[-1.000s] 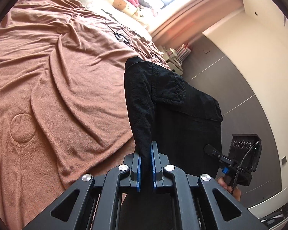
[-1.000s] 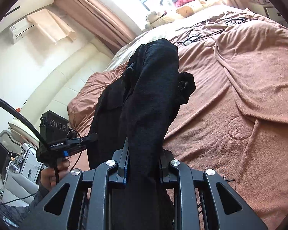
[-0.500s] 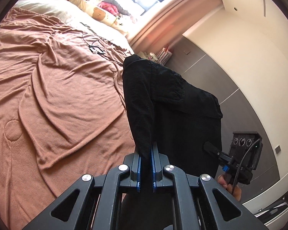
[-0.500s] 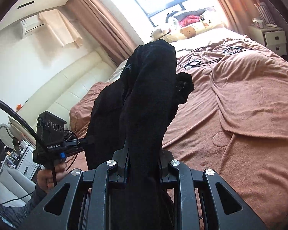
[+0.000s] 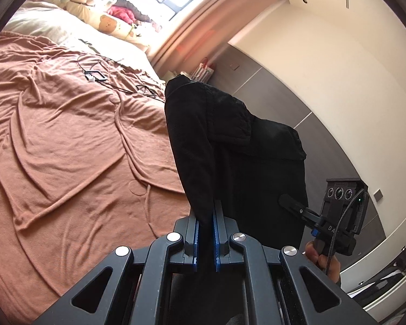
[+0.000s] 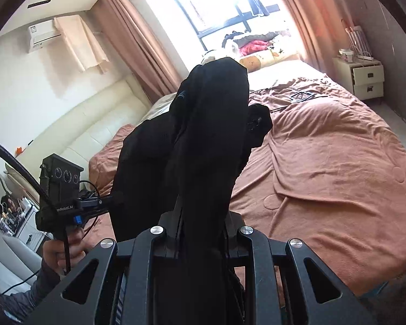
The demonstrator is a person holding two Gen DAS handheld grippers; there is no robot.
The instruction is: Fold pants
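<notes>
Black pants (image 5: 230, 146) hang in the air between my two grippers, above the bed. My left gripper (image 5: 206, 216) is shut on one edge of the fabric, which rises out of its blue pads. My right gripper (image 6: 203, 216) is shut on a thick bunch of the same pants (image 6: 211, 135), which hides its fingertips. In the left wrist view the right gripper (image 5: 297, 208) shows at the right, its tip against the hanging cloth. In the right wrist view the left gripper (image 6: 105, 203) shows at the left, held by a hand (image 6: 59, 252).
A bed with a rumpled brown blanket (image 5: 67, 149) lies below and ahead, with black cables and a small white device (image 5: 94, 75) on it. Pillows and soft toys (image 6: 259, 51) sit under the window. A white bedside cabinet (image 6: 365, 75) stands at the right, a pale sofa (image 6: 94, 124) at the left.
Both grippers have risen and moved along with the pants, which stay held. More of the window, curtains and walls shows, and the bed sits lower and farther away.
</notes>
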